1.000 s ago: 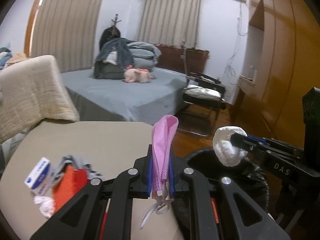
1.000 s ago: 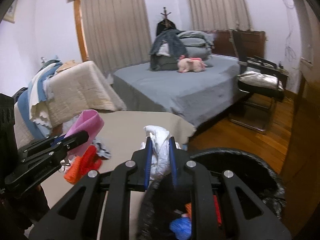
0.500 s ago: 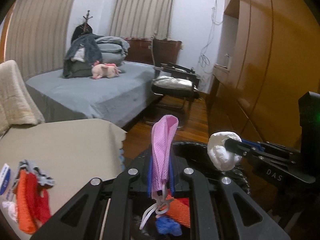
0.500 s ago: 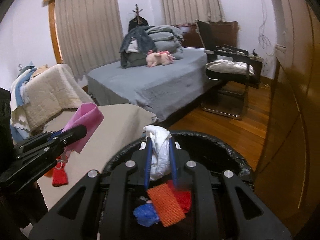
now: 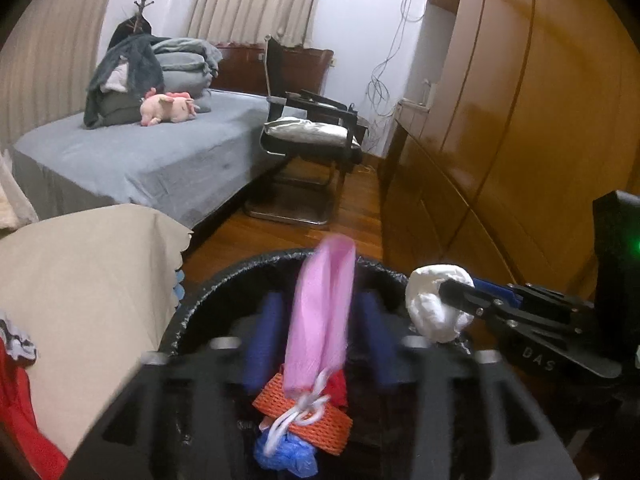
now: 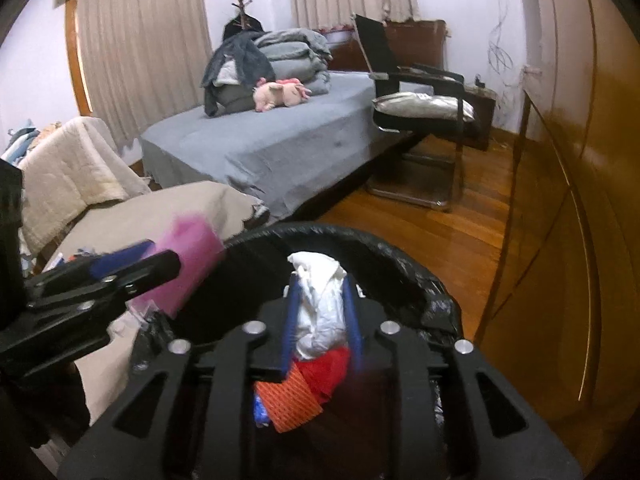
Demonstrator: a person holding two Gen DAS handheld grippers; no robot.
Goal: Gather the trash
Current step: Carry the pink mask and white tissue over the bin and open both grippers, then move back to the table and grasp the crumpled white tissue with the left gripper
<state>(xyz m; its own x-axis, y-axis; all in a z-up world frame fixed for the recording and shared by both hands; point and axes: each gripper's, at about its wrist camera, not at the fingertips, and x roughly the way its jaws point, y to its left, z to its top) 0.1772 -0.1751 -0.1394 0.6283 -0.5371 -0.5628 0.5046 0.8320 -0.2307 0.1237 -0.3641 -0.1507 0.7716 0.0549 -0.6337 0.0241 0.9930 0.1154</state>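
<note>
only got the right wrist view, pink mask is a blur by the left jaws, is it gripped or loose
observer: loose. The left wrist view shows the left gripper with its jaws open and a gap on each side of the mask.
operator: is it over the bin
observer: yes, its white loops hang just above the orange net inside the bin.
operator: any trash on the table
observer: a red item lies on the table, at the left edge of that view.
</note>
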